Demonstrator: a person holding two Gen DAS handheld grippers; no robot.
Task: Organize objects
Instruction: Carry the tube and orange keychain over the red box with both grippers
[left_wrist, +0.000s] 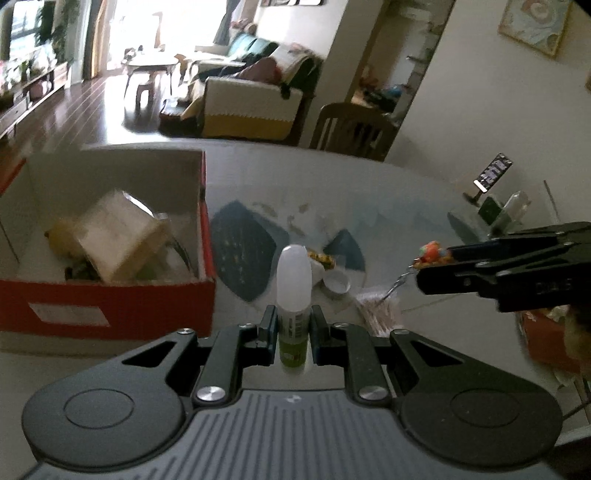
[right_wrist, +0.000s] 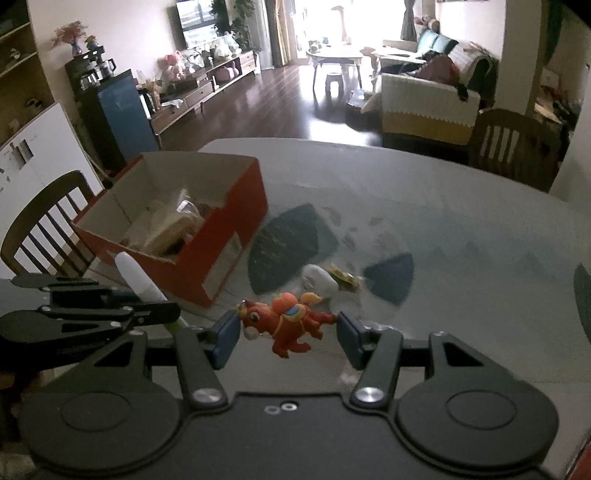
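Both our grippers carry something, with the open red box (left_wrist: 110, 295) off to our left.

Our left gripper (left_wrist: 293, 332) clamps a small white-capped bottle (left_wrist: 293, 291) upright, its long axis along the fingers, and sits just beside the box. Our right gripper (right_wrist: 282, 332), farther away, pinches a red horse figurine (right_wrist: 284, 321) lengthwise between half-closed jaws. A few small items (right_wrist: 328, 278) remain on the table (right_wrist: 461, 229).
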